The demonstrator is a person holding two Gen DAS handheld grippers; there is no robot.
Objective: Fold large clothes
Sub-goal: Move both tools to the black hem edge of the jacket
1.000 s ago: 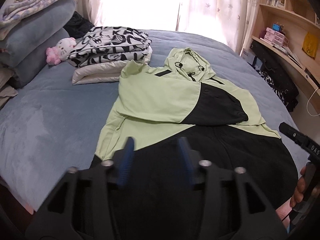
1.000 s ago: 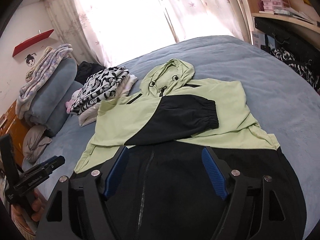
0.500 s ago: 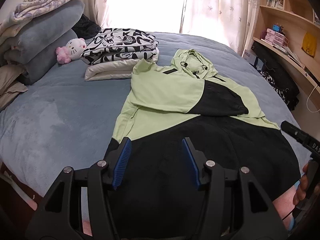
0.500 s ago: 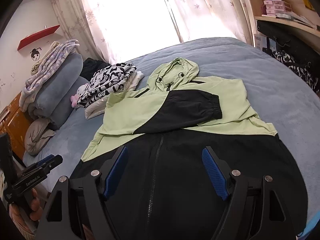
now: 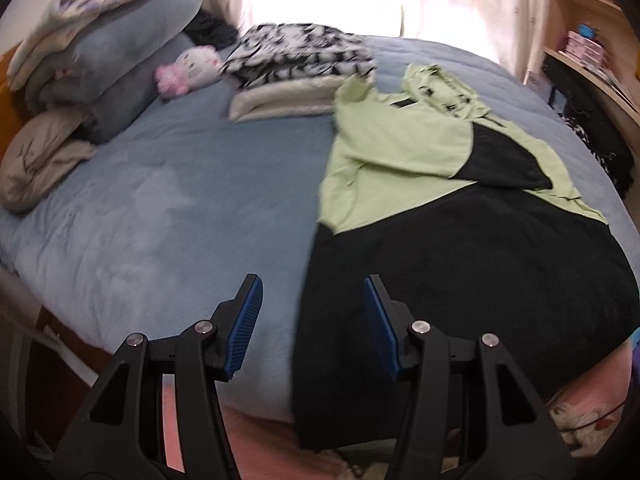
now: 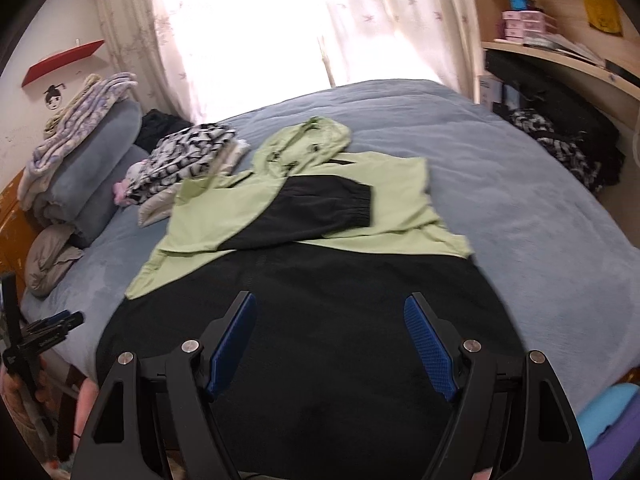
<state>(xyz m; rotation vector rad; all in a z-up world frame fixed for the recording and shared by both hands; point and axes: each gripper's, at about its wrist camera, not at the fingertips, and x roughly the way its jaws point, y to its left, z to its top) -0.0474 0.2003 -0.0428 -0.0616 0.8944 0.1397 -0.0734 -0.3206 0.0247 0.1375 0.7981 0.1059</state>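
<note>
Beyond both open grippers (image 5: 312, 284) (image 6: 330, 300), hooded jacket (image 6: 304, 264) lies flat on bed (image 6: 520, 200).

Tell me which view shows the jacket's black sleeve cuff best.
The right wrist view: the black sleeve cuff lies in full sight across the green chest, its gathered end distinct. The left wrist view shows the cuff only obliquely and blurred, near the jacket's far side.
</note>
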